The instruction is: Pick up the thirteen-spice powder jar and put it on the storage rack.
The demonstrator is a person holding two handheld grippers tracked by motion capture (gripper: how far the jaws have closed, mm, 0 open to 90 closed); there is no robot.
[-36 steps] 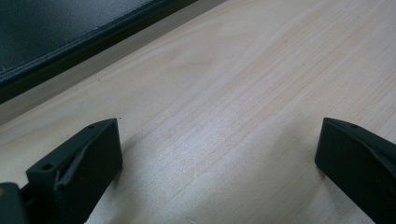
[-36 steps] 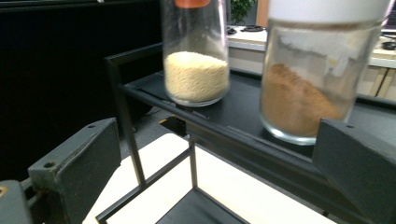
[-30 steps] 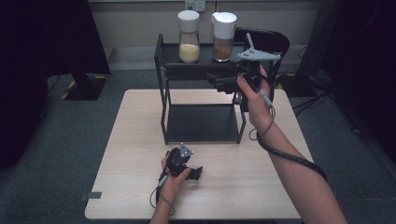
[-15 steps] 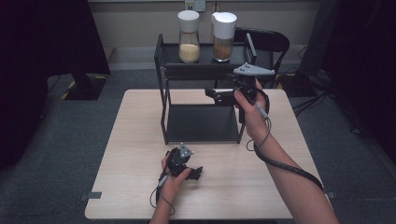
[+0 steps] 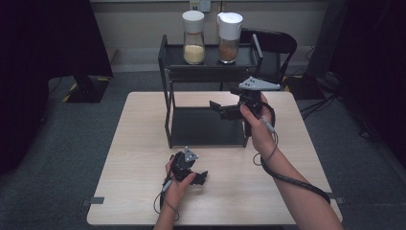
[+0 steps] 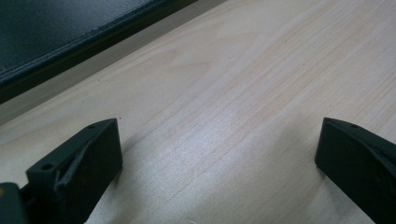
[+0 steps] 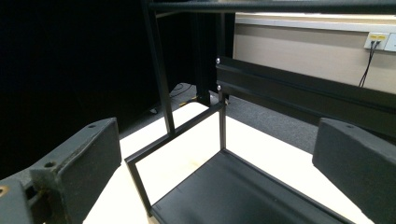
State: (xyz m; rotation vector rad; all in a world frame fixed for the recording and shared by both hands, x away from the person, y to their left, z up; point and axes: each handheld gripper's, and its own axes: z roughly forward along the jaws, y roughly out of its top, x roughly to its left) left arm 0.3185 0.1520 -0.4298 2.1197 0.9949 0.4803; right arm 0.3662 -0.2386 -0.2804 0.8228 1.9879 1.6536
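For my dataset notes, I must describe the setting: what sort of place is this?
Probably an office or lab room set up for recording: a light wooden table on grey carpet, a black two-tier rack holding two spice jars, and a wall socket.

Two black handheld grippers being seen, left gripper (image 5: 200, 178) and right gripper (image 5: 216, 107), each being topped by a grey three-cornered plate, blocky matte jaws with small screw holes, dark cables trailing, forearms bare.

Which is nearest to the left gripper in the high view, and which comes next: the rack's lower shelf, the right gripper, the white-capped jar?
1. rack's lower shelf, just beyond the left gripper, mid-table.
2. right gripper, raised at the rack's right side.
3. white-capped jar, on the top shelf, far end.
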